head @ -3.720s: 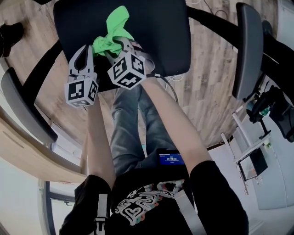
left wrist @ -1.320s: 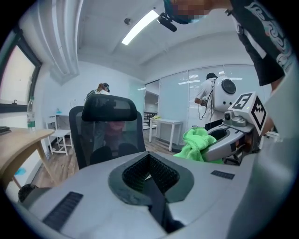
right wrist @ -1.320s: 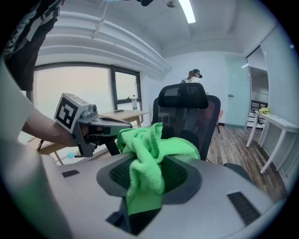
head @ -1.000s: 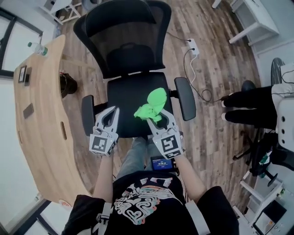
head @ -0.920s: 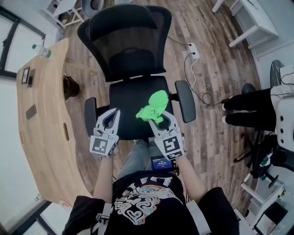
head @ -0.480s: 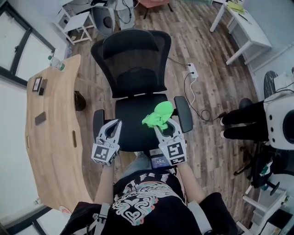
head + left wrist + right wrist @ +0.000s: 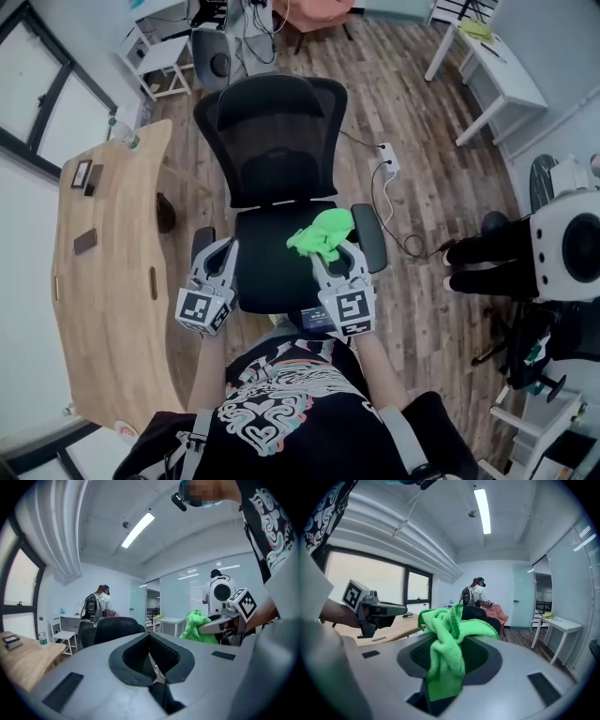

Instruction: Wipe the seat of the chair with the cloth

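Green microfibre cloth is in your grip, not on the upholstery. Entry, left to right.

Left gripper (image 7: 219, 251): jaws pressed together on nothing. In the left gripper view the pads (image 7: 151, 641) meet along an unbroken seam. It idles to the left of the cloth, level with its partner.

Between and just ahead of both grippers lies the seat (image 7: 272, 258) of the black office chair (image 7: 272, 131).

Right gripper (image 7: 330, 253): pinching the cloth (image 7: 321, 234). A bunch stands up from the jaw tips and a tail hangs down between them in the right gripper view (image 7: 446, 639).

Progress (judgement): both gripper views look level across the room rather than down onto the seat, so you seem to be holding the cloth up off it, with no wiping contact now. The seat shows no streak or damp patch, so how much is already wiped cannot be read. What remains, as far as this shows: lower the cloth onto the seat ahead of the right gripper and stroke across it.

Hard to make out:
- The seat's front edge is cut off by the grippers and your torso (image 7: 281, 403).
- Neither gripper view shows the seat.
- The cloth covers the right jaw tips, so the depth of the pinch is unreadable.
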A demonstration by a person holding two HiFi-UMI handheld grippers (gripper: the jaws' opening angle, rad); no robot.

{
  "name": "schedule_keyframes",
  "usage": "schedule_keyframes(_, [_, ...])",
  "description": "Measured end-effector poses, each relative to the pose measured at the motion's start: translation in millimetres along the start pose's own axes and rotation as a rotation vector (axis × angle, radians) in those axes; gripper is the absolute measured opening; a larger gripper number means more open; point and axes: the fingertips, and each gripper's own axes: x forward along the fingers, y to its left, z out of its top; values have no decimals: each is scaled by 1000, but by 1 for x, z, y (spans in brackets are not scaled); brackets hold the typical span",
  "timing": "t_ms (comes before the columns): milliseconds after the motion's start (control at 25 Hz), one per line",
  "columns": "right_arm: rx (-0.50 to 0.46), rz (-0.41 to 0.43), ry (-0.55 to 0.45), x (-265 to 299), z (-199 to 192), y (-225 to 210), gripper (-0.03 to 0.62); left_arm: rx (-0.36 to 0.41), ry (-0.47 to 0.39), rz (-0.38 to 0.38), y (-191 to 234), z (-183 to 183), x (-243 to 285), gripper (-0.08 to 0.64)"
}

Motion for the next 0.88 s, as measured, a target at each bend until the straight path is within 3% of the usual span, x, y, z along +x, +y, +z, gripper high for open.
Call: schedule_keyframes(880, [-22, -2, -84, -4, 32, 6, 143, 23, -46, -4, 2, 18, 5, 2])
